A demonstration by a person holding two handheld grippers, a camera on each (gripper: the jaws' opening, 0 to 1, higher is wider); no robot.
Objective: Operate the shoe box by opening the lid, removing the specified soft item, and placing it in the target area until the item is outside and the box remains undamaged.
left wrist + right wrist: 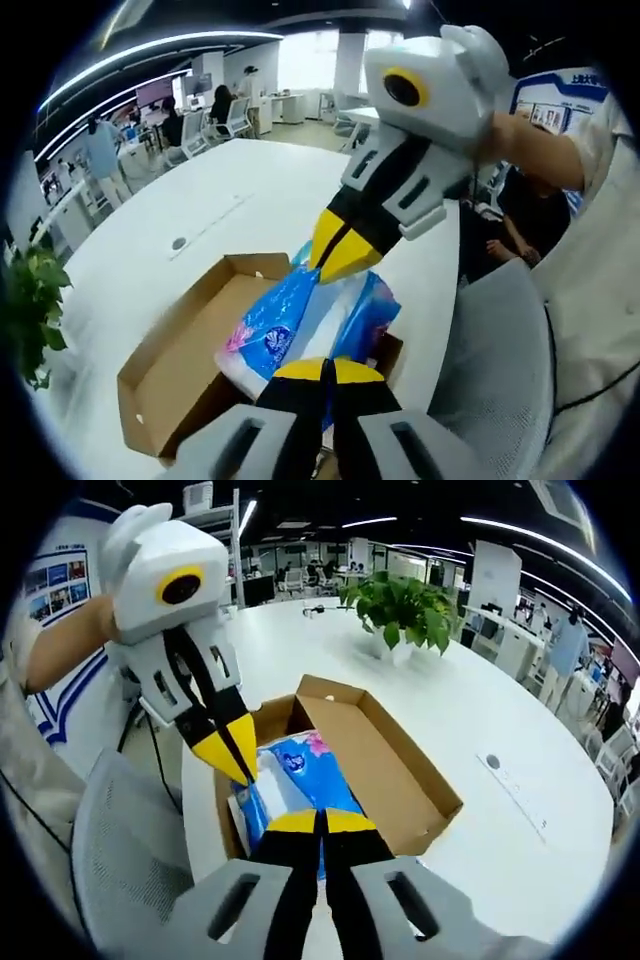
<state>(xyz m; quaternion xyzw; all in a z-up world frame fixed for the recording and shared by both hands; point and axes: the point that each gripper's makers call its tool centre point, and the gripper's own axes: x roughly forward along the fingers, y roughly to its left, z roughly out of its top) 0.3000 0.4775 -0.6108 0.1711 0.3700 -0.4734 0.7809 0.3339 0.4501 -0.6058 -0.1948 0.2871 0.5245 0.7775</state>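
Note:
An open brown cardboard shoe box (pixel 165 375) (pixel 400 780) sits near the edge of a white table. A soft blue and white plastic pack (pixel 285 325) (pixel 300 765) is in its open top. My left gripper (pixel 325 372) rises from the bottom of the left gripper view, its yellow tips shut on the pack's near edge. My right gripper (pixel 338 262) comes down from the upper right and pinches the pack's far end. In the right gripper view my right gripper (pixel 320 825) is shut on the pack, and the left gripper (pixel 232 760) grips its left side.
The white table (pixel 200 220) (pixel 520 810) stretches far beyond the box. A potted green plant (pixel 405 610) (pixel 30 300) stands on it. A grey chair back (pixel 490 370) (pixel 120 860) is close by the table edge. A person's arm (pixel 540 150) holds the right gripper.

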